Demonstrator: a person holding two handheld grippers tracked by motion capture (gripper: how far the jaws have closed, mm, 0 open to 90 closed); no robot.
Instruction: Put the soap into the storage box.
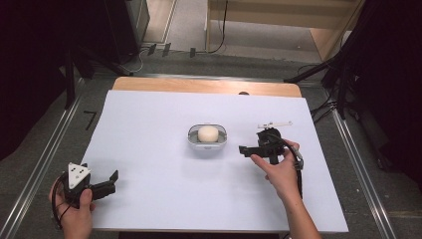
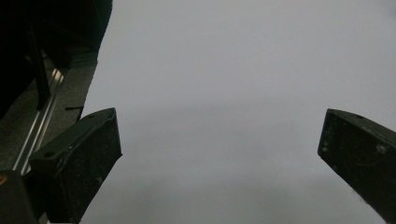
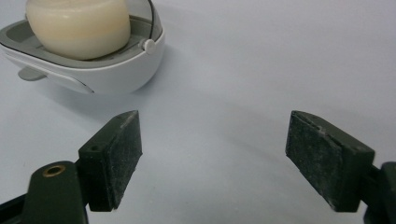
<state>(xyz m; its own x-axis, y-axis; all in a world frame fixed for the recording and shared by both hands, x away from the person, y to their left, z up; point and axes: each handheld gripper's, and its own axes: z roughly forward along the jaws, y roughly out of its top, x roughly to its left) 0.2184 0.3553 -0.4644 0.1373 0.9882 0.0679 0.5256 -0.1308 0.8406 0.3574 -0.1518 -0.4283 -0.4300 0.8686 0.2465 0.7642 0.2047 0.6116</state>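
A white and grey soap dish [image 1: 193, 141] stands in the middle of the white table [image 1: 149, 149], holding a cream soap bar [image 1: 208, 133]. In the right gripper view the dish [image 3: 112, 74] and the soap [image 3: 79, 23] sit at the upper left, a short way ahead of the jaws. My right gripper [image 1: 251, 143] rests just right of the dish and points at it. It is open [image 3: 212, 140] with nothing between the jaws. My left gripper [image 1: 111, 182] is at the front left corner. It is open [image 2: 219, 135] over bare table.
A thin white strip [image 1: 274, 123] shows just beyond the right gripper; I cannot tell whether it belongs to it. A wooden edge [image 1: 206, 85] runs along the far side. Metal rails [image 1: 44, 162] and black stands [image 1: 343, 74] flank the table.
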